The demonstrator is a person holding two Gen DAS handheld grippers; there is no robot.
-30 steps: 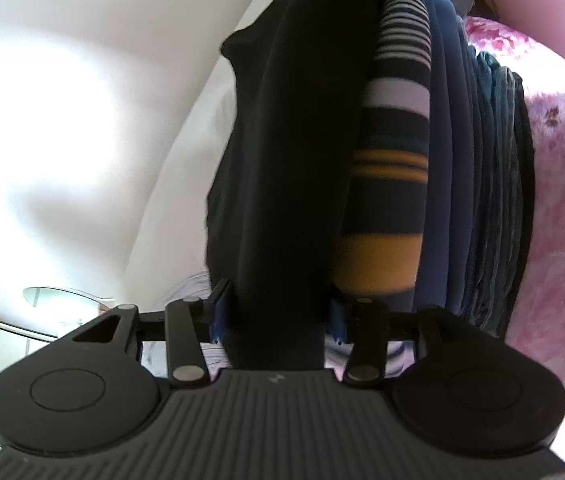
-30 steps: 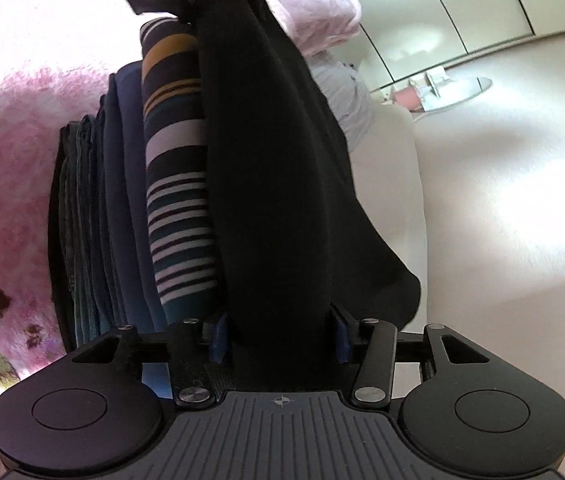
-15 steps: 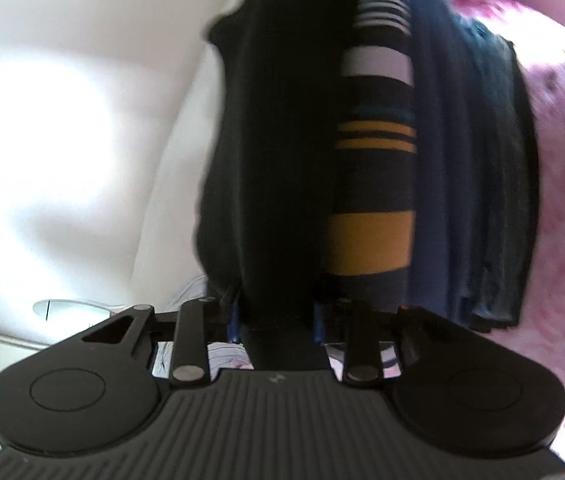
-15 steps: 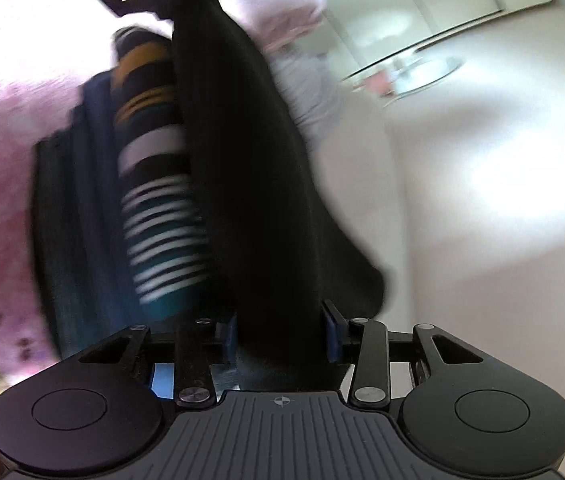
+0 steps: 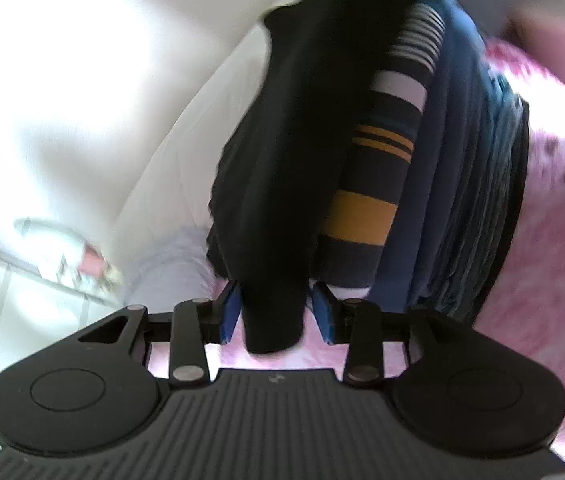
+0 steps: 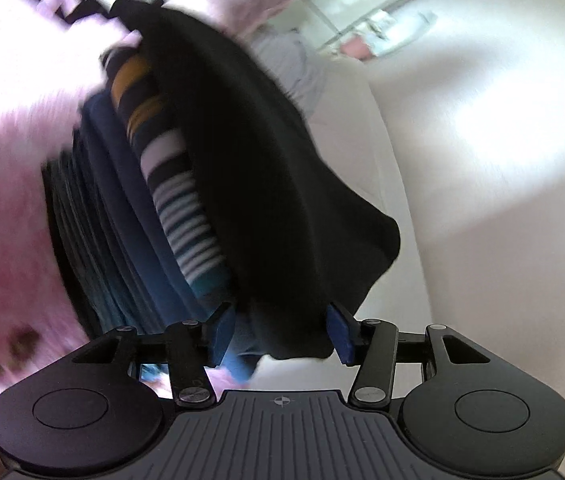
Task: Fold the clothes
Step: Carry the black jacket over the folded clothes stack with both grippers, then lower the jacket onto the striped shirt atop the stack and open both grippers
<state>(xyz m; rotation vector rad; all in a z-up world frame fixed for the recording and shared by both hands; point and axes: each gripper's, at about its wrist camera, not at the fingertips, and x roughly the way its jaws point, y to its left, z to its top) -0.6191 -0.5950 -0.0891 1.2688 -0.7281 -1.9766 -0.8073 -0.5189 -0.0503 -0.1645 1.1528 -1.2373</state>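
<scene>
Left wrist view: left tongs (image 5: 275, 312) stand parted, pads clear of the black garment (image 5: 306, 128) lying between them atop the folded stack (image 5: 442, 184).
Right wrist view: right tongs (image 6: 280, 334) spread wide; garment edge (image 6: 282, 208) between them, ungripped.
Handling (judgement): soft, light, limp; pinch folded end corners, both sides.

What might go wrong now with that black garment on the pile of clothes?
1. The black garment sits between the open jaws of the left hand-held gripper and the right hand-held gripper; pulling back carelessly might snag it and undo the fold.
2. One corner droops past the pile, so the garment may slide off.
</scene>
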